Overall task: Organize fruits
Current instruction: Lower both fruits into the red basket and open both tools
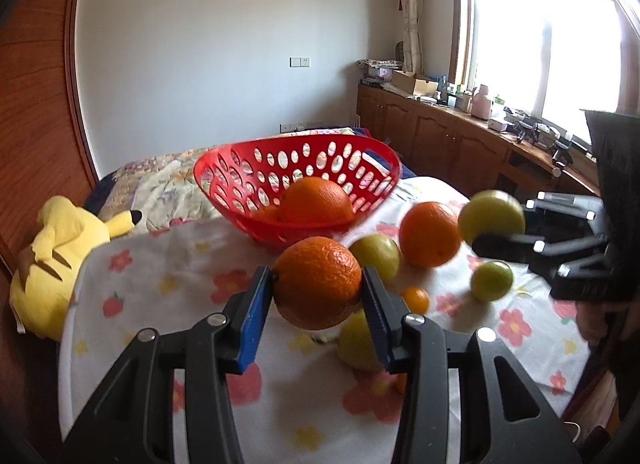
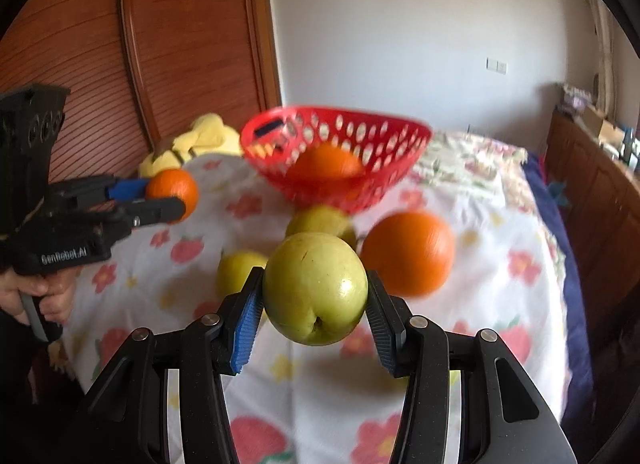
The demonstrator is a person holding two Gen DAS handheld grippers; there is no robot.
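Left hand-held gripper [image 1: 318,290]: jaws closed on an orange [image 1: 317,282], blue ribbed pads pressing its two sides. The fruit hangs clear of the flowered cloth [image 1: 192,264], short of the red basket [image 1: 256,168]. From the right wrist view the same gripper [image 2: 170,200] shows at the left edge with its orange [image 2: 176,188], a hand [image 2: 36,296] on the grip below.

Right hand-held gripper [image 2: 316,296]: jaws closed on a green apple [image 2: 315,287], pads on both sides, stem dimple facing the camera, fruit off the cloth. From the left wrist view this gripper [image 1: 486,238] comes in from the right edge with the apple [image 1: 491,217] at its tips.

Surface: a bed, covered by a white cloth printed with red and yellow flowers. The basket stands towards the far edge of the cloth; it is glossy red plastic, bowl-shaped, its wall pierced with oval holes. One orange [image 1: 316,200] is plain inside it; something orange beside that is too blurred to call.

Loose on the cloth, left wrist view: one large orange [image 1: 429,234], pebbled skin; three smooth green apples [image 1: 378,254] [image 1: 491,280] [image 1: 356,344], the last half hidden behind the right-hand finger; one small orange fruit [image 1: 416,299], with another orange scrap lower down that I cannot identify.

A yellow plush toy [image 1: 52,264] lies at the cloth's left edge.
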